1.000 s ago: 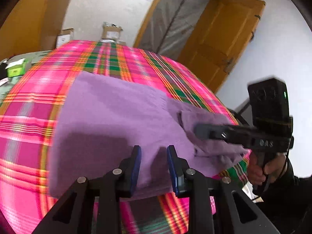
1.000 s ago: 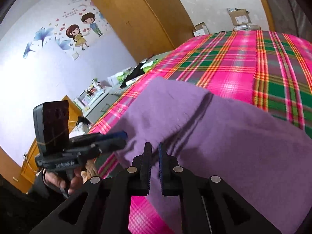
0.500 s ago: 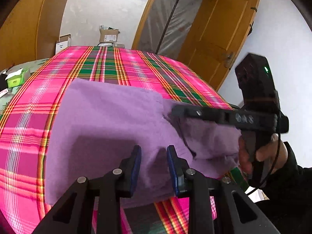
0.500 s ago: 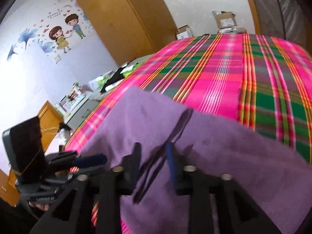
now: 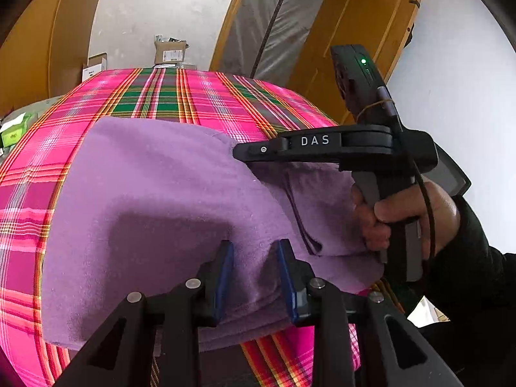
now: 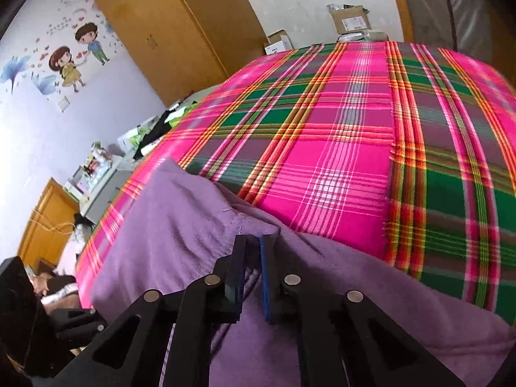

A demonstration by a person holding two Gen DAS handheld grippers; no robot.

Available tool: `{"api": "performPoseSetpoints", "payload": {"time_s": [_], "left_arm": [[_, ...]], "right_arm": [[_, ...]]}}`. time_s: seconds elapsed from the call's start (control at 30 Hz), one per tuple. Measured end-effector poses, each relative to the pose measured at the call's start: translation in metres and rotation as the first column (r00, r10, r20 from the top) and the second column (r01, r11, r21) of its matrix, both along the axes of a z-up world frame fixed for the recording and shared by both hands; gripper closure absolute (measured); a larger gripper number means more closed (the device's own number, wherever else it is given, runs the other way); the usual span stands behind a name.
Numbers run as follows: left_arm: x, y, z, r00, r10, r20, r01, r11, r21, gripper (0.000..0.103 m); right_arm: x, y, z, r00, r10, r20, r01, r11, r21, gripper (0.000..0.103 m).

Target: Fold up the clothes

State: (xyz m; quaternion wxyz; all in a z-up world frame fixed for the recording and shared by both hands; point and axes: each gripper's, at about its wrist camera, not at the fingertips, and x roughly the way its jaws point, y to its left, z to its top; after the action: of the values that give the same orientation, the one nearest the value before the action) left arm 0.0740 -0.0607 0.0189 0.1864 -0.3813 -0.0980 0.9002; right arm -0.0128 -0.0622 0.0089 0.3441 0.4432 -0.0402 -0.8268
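A purple garment (image 5: 154, 200) lies spread on the pink and green plaid bedspread (image 5: 193, 96), with a sleeve folded over at its right side (image 5: 322, 200). My left gripper (image 5: 254, 253) is open just above the garment's near edge, purple cloth showing between its blue pads. A hand (image 5: 403, 213) holds my right gripper (image 5: 240, 153) level at the garment's far right corner. In the right wrist view the right gripper (image 6: 253, 251) has its fingers close together, pinching a raised fold of the garment (image 6: 180, 232).
Cardboard boxes (image 5: 169, 53) stand beyond the bed's far end. An orange wooden door (image 5: 364, 32) is at the back right and a wardrobe (image 6: 180, 25) at the back left. A cluttered side table (image 6: 96, 167) sits left of the bed.
The right gripper opened half a second ago, moved farther onto the garment and has now shut on a fold at its far corner. The left gripper has stayed open over the near edge.
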Motion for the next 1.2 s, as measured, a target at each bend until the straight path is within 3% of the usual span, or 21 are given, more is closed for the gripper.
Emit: {"api": "performPoseSetpoints", "payload": {"time_s": [0.17,0.37,0.63,0.87,1.2], "left_arm": [[0.01,-0.008,0.01,1.0,0.017,-0.01,-0.017,1.0,0.004,0.074],[0.024,-0.032,0.011,0.995,0.101,-0.019,-0.101,0.995,-0.004,0.074],[0.037,-0.065,0.012,0.974,0.225,-0.022,-0.226,0.974,-0.007,0.074],[0.045,-0.075,-0.003,0.964,0.267,-0.007,-0.267,0.964,0.0,0.074],[0.053,-0.08,-0.006,0.964,0.267,-0.013,-0.267,0.963,0.042,0.074]], "right_arm": [[0.016,0.02,0.014,1.0,-0.015,-0.018,0.014,0.998,-0.062,0.092],[0.06,0.039,0.022,0.998,0.032,-0.048,-0.038,0.991,-0.126,0.09],[0.101,0.009,0.014,0.98,0.183,-0.084,-0.191,0.977,-0.097,0.09],[0.103,0.003,0.002,0.976,0.198,-0.088,-0.202,0.979,-0.032,0.091],[0.101,0.001,-0.004,0.974,0.208,-0.088,-0.211,0.977,-0.033,0.088]]}}
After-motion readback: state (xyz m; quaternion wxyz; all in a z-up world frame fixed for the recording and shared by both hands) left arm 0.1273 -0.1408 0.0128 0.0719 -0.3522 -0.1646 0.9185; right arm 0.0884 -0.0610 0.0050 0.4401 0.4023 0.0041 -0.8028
